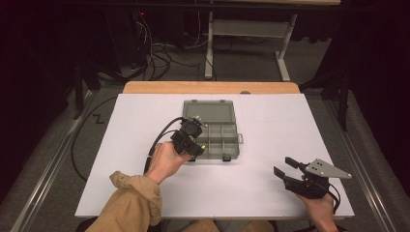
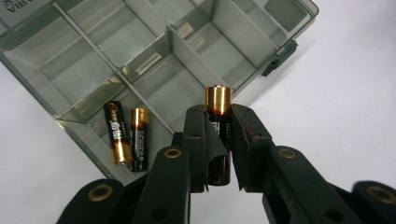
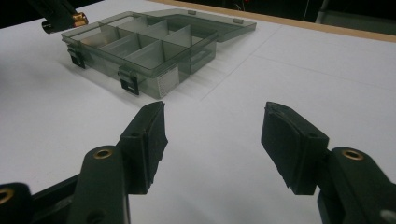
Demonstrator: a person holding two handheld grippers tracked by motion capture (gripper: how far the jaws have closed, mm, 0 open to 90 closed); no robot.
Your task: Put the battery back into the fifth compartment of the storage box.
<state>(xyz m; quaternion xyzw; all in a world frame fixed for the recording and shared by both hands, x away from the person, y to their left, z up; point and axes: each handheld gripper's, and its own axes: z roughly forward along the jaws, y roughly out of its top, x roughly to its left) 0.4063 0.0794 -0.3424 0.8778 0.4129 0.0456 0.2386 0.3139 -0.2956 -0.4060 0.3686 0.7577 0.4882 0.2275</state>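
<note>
A clear grey compartment box (image 1: pixel 227 126) lies open mid-table, its lid flat behind it. My left gripper (image 1: pixel 193 145) hovers at the box's front left corner, shut on a black and gold battery (image 2: pixel 218 122) whose gold end sticks up past the jaws. Two more batteries (image 2: pixel 127 135) lie side by side in the nearest compartment of the box (image 2: pixel 154 60). My right gripper (image 1: pixel 286 166) rests open near the table's front right, its pads (image 3: pixel 149 135) wide apart over bare white surface. From there the box (image 3: pixel 140 51) sits ahead to the left, with the held battery (image 3: pixel 77 19) at its far corner.
The white board (image 1: pixel 270 193) covers the table, with a wooden edge (image 1: pixel 212 87) at the back. A black cable (image 1: pixel 157 142) trails from the left gripper. Table legs and tangled cables stand on the floor beyond.
</note>
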